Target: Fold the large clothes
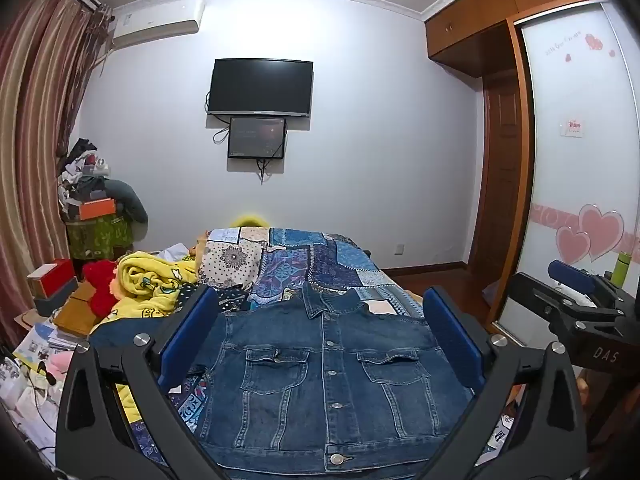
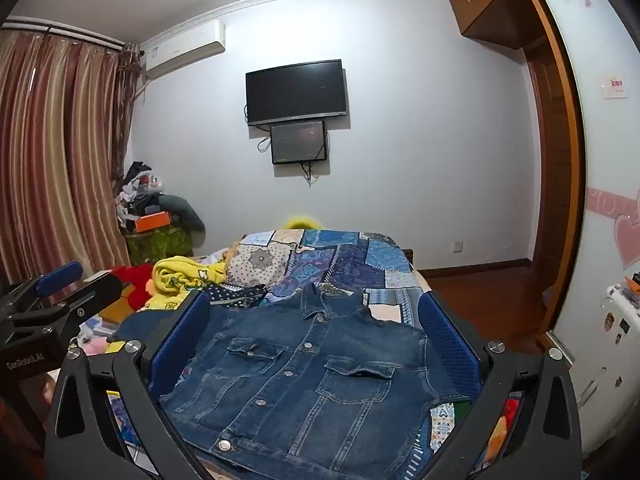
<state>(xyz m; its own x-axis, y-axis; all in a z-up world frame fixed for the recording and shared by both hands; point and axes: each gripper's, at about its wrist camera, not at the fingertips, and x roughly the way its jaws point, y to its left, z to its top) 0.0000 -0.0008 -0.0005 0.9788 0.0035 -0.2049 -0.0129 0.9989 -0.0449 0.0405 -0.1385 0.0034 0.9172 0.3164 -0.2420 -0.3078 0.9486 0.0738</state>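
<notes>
We hold both grippers, left (image 1: 320,344) and right (image 2: 314,344), jaws wide and empty, above the buttoned blue denim jacket (image 1: 320,376) on the patchwork-quilted bed (image 1: 320,264).

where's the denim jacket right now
The denim jacket lies front-up on the patchwork quilt, centred in both wrist views, collar toward the TV, right of the yellow blanket.

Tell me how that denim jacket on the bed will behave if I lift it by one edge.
The denim jacket will probably drape but hold some shape, since the cloth looks thick and lies in broad flat panels. It likely feels fairly heavy, given its metal buttons and double pockets. The patchwork quilt underneath may drag slightly.
</notes>
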